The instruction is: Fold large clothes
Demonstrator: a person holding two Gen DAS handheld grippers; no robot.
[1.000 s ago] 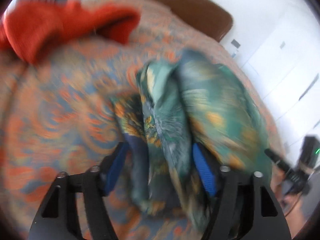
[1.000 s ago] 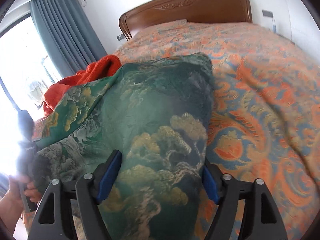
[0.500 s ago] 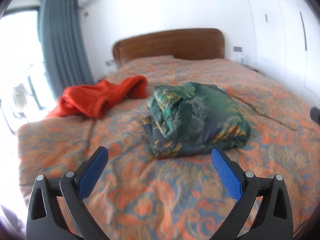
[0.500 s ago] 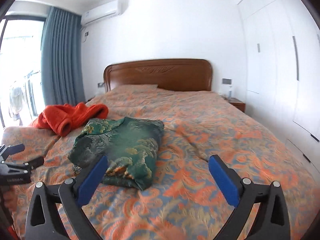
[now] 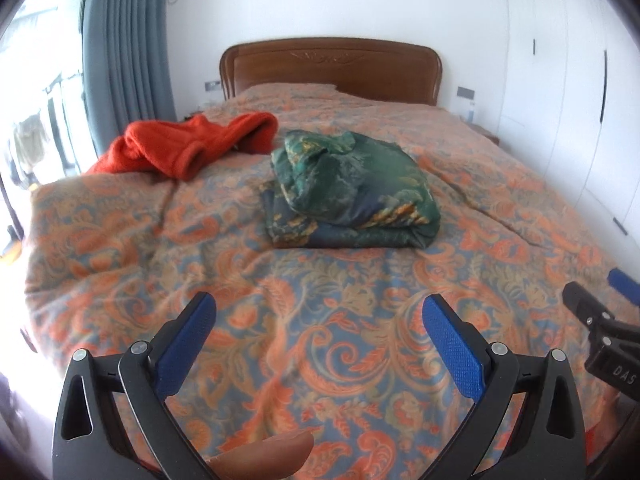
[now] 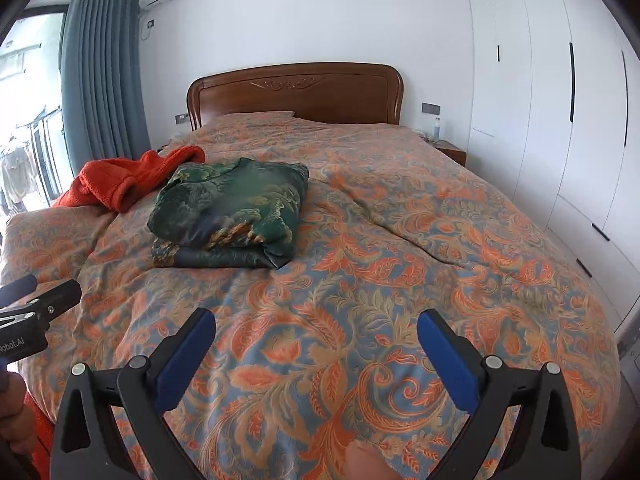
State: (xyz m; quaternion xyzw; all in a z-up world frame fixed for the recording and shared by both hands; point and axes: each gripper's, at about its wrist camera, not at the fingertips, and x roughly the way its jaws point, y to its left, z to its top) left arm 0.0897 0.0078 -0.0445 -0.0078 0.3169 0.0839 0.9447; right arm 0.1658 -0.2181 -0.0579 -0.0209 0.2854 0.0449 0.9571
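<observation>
So both grippers are hanging over the foot end of the bed right now, well apart from the clothes. The left hand-held gripper is sitting with its jaws spread wide, having just been opening up, and there's nothing between the blue pads, only the orange paisley bedspread showing through. Same story with the right hand-held gripper: jaws wide, just been opening, nothing in them.

The green patterned garment is lying folded into a chunky bundle about mid-bed, a bit toward the left side in the right wrist view. Its layers are stacking a little unevenly, with a darker bottom edge peeking out along the near side. Just behind it, toward the window side, a red fleecy garment is lying in a loose heap, unfolded. From the left wrist view I can't tell whether the two are touching.

Each camera is also catching the tip of the other gripper at the edge of its frame, and a fingertip is poking in at the bottom.
</observation>
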